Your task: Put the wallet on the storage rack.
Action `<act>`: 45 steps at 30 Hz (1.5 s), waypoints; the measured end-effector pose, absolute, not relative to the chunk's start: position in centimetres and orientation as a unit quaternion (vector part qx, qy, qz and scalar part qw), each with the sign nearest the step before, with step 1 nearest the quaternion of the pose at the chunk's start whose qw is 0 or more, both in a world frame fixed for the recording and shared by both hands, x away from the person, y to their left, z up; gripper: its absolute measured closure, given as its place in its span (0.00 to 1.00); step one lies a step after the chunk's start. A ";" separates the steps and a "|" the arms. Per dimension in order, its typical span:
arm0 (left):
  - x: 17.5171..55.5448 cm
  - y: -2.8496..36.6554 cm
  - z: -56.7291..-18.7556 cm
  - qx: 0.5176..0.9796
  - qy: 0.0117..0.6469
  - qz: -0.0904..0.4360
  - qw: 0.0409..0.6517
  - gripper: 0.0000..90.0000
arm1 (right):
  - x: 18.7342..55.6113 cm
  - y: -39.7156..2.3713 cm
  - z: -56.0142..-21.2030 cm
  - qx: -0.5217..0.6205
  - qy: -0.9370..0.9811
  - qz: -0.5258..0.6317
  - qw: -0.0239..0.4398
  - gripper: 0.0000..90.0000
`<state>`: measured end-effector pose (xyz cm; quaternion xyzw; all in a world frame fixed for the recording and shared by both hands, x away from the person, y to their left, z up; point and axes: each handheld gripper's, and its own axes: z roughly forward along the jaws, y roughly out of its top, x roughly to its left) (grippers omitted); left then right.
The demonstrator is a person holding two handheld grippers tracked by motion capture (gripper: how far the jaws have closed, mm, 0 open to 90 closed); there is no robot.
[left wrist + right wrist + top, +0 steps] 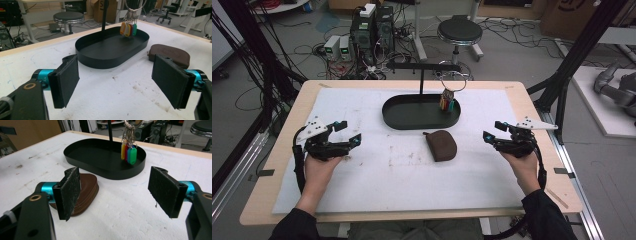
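from above, your left gripper rests at the left of the white-covered wooden tabletop and your right gripper at the right, well apart, with the small brown leather zip pouch lying flat between them, a little nearer your right hand. just beyond the pouch sits the black oval metal tray, and from its thin black post a metal ring hangs a bunch of coloured plastic key tags over the tray's right end.

your left gripper view shows what the high view cannot: your left jaws stand wide open with nothing between the pads, only stained white cover. there the pouch peeks out behind the right-hand jaw, close beside the tray, and the tags hang just above the tray floor.

your right gripper view tells the same of your right jaws: spread wide, gripping nothing, bare cover in the gap. here the pouch lies partly behind the left-hand jaw, outside the gap, and its brass-coloured zip along the curved edge is plain, which the high view is too coarse to give. the tags read yellow, red, blue and green here, and the tray stands just past the pouch without touching it. whether the pad touches the pouch you cannot tell from this angle.
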<state>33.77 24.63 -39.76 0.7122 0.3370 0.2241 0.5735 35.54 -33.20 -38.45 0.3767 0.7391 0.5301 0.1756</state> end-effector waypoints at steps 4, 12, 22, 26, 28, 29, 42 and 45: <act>33.7 24.5 -39.8 0.714 0.336 0.223 0.572 0.24 | 35.6 -32.9 -38.6 0.382 0.740 0.526 0.172 0.28; 33.5 24.4 -39.8 0.718 0.333 0.224 0.569 0.24 | 35.7 -31.2 -39.2 0.385 0.752 0.510 0.160 0.37; 33.1 24.4 -39.8 0.720 0.333 0.227 0.565 0.24 | 36.5 -28.5 -41.1 0.394 0.776 0.477 0.124 0.50; 32.9 24.3 -39.8 0.722 0.332 0.229 0.563 0.24 | 36.8 -27.1 -41.9 0.400 0.787 0.456 0.111 0.49; 32.8 24.4 -39.9 0.723 0.332 0.228 0.562 0.24 | 36.9 -26.6 -42.2 0.405 0.790 0.448 0.104 0.50; 32.8 24.4 -39.9 0.723 0.332 0.228 0.562 0.24 | 36.9 -26.6 -42.2 0.405 0.790 0.448 0.104 0.50; 32.6 24.6 -39.8 0.721 0.333 0.231 0.562 0.24 | 37.8 -24.9 -43.9 0.412 0.800 0.436 0.034 0.74; 32.6 24.6 -39.9 0.722 0.333 0.231 0.561 0.24 | 37.7 -24.8 -43.8 0.408 0.802 0.434 0.039 0.75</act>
